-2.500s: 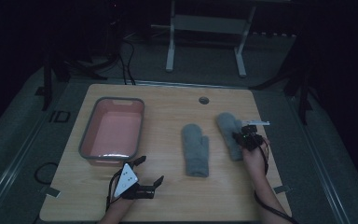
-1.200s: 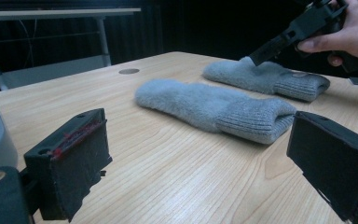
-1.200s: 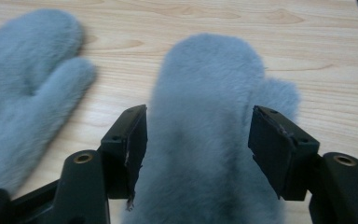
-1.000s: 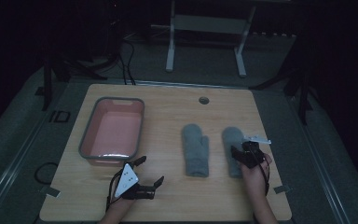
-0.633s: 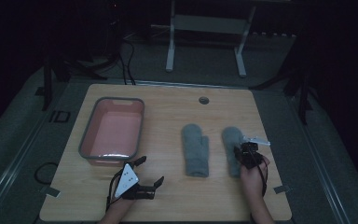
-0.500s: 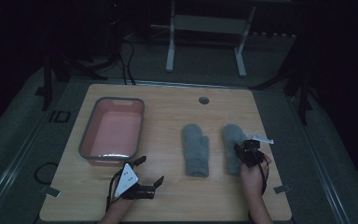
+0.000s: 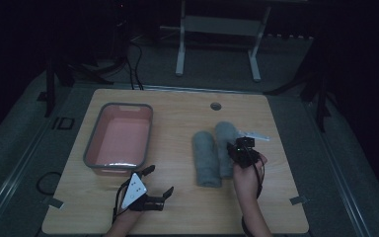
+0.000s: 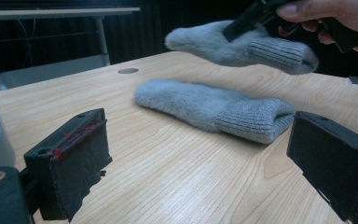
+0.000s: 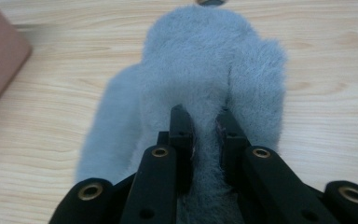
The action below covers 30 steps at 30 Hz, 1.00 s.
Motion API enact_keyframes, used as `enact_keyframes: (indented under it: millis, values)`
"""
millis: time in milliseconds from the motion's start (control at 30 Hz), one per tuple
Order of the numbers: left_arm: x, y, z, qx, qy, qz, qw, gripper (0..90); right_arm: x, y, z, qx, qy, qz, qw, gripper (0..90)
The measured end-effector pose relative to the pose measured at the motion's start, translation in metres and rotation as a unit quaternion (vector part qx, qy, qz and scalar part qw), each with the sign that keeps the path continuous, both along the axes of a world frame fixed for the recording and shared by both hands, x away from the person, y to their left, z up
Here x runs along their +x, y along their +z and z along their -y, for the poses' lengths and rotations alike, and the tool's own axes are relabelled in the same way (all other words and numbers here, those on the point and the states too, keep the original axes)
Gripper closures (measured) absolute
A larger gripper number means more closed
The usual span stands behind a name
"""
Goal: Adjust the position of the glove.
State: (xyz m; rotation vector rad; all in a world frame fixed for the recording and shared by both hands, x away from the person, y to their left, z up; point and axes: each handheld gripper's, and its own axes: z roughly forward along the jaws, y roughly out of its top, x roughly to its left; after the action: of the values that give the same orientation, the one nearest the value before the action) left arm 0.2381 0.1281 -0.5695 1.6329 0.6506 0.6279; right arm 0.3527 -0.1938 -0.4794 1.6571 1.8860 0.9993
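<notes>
R gripper [image 9: 204,135], jaws pinched on lifted mitten [image 9: 209,70], holds it lengthwise just right of the flat mitten [image 7: 206,157], pink bin [image 7: 120,139] further left; L gripper [image 7: 159,183] wide, empty.

Grey mittens [image 7: 206,157]; pink tub [image 7: 120,138], grey rim.

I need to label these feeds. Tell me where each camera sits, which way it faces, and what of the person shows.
High view: above the person's side, looking forward and down on the table; both forearms, left gripper, right gripper.
Left gripper view: rides the left gripper, looking level across the tabletop between its wide-apart jaws; the other hand shows.
Right gripper view: rides the right gripper, looking along its jaws pinching the lifted mitten.
Shared: the lifted mitten and the lying mitten show in all three.
</notes>
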Motion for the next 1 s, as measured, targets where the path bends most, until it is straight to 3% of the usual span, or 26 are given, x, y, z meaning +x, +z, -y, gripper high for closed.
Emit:
enact_keyframes:
  millis: [433, 667, 1000]
  values:
    - [-0.002, 0.002, 0.000, -0.009, 0.001, 0.002, 1.0000, 5.7, -0.002, -0.002, -0.053, 0.003, 0.036, -0.018, 0.9992, 80.1]
    - [-0.001, 0.002, -0.001, -0.008, -0.001, 0.001, 1.0000, 5.7, -0.001, -0.017, -0.061, 0.009, 0.039, -0.036, 0.9985, 79.9]
    - [-0.001, 0.001, 0.000, -0.005, -0.002, -0.001, 1.0000, 5.8, 0.003, -0.041, -0.067, -0.012, 0.035, -0.051, 0.9980, 79.2]
